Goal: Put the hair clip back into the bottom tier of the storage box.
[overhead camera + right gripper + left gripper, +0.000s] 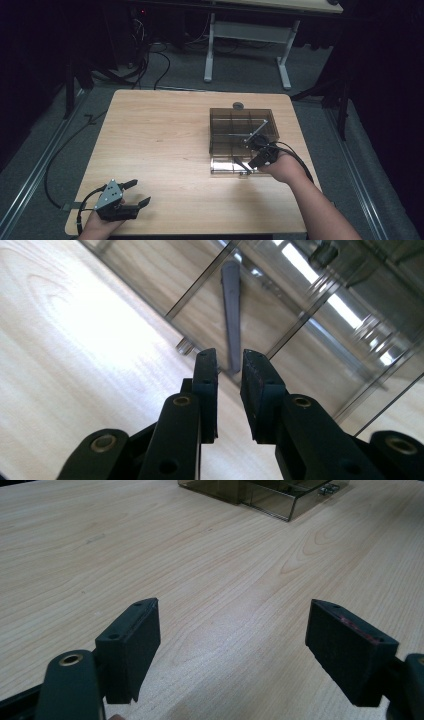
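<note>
Right tool (250, 161) sits at the near edge of a smoky transparent compartment box (220, 131) on the right half of the desk (160, 145), toward the far right corner. Box has a divider grid and what looks like a clear lid or flap (225, 166) folded out flat on its near side, probably opened to give access. In the right gripper view the jaws are narrow, a slim gap between the pads (257, 385), nothing pinched between them. A thin grey stick (231, 310) lies just beyond the tips, seen through or on the tinted plastic; cannot tell which, nor whether it rests inside a compartment. It runs nearly in line with the jaw gap, so the tool looks aimed at the stick's near end, close but apart. In the high view a grey rod (258, 131) slants across the box. Left tool (131, 194) is parked at the near left corner, jaws wide, empty, bare wood between them, likely just kept out of the way. A small dark round knob (238, 105) sits beyond the box's far edge.
</note>
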`<state>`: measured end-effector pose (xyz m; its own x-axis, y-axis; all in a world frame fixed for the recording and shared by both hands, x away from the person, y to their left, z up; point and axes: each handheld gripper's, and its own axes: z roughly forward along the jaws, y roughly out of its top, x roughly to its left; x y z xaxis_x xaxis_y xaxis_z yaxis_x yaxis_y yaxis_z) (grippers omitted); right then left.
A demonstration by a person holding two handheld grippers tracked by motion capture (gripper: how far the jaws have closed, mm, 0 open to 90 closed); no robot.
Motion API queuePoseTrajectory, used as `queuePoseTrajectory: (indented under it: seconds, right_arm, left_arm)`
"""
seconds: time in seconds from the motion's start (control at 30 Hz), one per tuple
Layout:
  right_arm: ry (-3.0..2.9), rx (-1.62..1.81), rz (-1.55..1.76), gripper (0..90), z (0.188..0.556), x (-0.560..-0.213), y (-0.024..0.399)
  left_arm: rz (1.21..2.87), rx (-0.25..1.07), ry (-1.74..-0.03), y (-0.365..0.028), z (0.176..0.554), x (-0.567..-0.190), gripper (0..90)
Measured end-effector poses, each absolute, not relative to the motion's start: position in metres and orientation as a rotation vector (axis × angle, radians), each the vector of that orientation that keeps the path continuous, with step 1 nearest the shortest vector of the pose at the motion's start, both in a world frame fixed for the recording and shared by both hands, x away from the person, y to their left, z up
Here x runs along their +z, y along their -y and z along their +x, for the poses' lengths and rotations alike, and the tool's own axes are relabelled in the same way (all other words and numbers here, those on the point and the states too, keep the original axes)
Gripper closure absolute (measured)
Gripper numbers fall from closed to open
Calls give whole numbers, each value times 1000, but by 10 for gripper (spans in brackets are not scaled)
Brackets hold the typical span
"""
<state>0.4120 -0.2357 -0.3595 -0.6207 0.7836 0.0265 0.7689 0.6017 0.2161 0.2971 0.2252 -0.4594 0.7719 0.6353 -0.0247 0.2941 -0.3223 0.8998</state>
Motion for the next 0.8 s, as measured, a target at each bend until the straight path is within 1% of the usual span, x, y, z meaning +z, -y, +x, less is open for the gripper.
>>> queuePoseTrajectory:
  seconds: [0.17, 0.27, 0.33, 0.43, 0.47, 0.5, 0.8]
  right_arm:
    - [-2727, 353, 1312, 766, 399, -361, 243]
    - [-2698, 390, 1357, 752, 390, -362, 245]
    - [-2684, 413, 1321, 742, 387, -364, 247]
    - [-2643, 440, 1390, 730, 379, -366, 247]
    - [-2645, 468, 1314, 728, 378, -367, 249]
    - [-2634, 483, 1310, 724, 376, -368, 250]
    - [-2505, 650, 1301, 662, 353, -375, 255]
  left_arm:
    - [1921, 410, -707, -225, 298, -459, 224]
    - [1922, 412, -706, -225, 297, -459, 225]
    - [1922, 412, -706, -225, 297, -459, 224]
    - [1921, 412, -707, -225, 297, -459, 224]
    - [1922, 412, -708, -225, 297, -459, 224]
    - [1921, 412, -708, -225, 297, -459, 224]
    - [1921, 408, -711, -225, 298, -459, 223]
